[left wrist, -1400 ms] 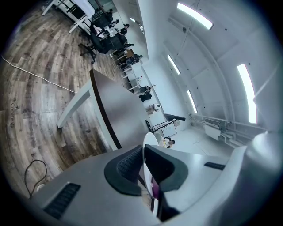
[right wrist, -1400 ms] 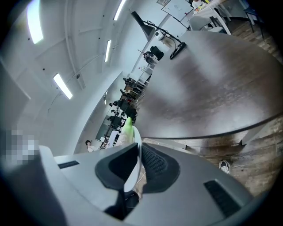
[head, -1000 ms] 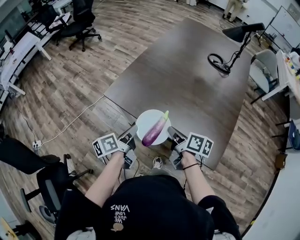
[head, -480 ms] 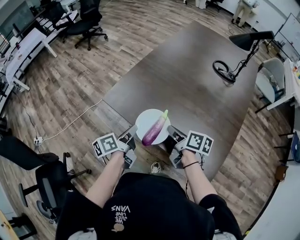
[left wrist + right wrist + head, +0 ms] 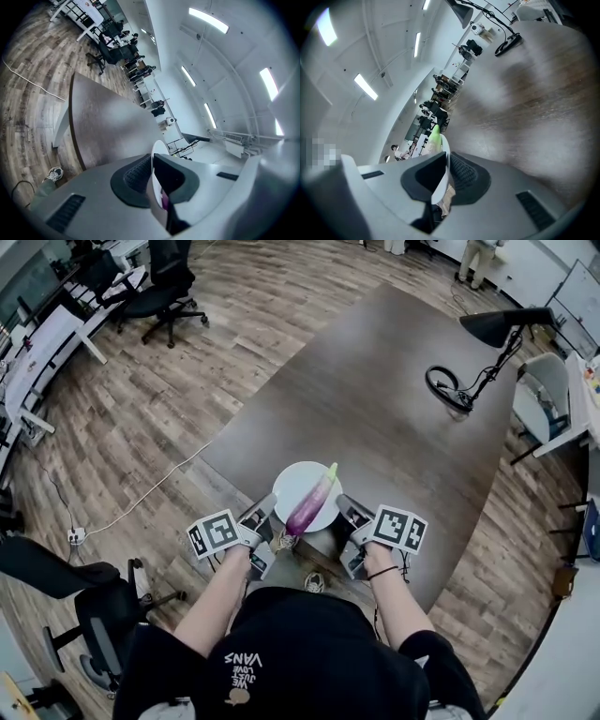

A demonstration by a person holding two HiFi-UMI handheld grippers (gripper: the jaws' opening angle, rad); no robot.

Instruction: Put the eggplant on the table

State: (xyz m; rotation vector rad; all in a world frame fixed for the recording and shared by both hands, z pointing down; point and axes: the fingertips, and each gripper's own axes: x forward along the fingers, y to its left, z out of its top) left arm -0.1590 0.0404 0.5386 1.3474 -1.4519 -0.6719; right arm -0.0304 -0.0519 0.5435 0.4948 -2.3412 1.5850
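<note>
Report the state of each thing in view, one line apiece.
Round white plate: held by its rim on both sides.
Long purple eggplant with green stem: lying across the plate.
Left hand-held gripper: shut on the plate's rim.
Right hand-held gripper: shut on the plate's rim.
Black desk lamp: upright on the dark brown table.

White print [image 5: 242,659] on the person's black shirt [image 5: 309,638] reads "VANS", upside down in the head view. Smaller words beside it include "LOVE"; the rest is too small to read.
</note>
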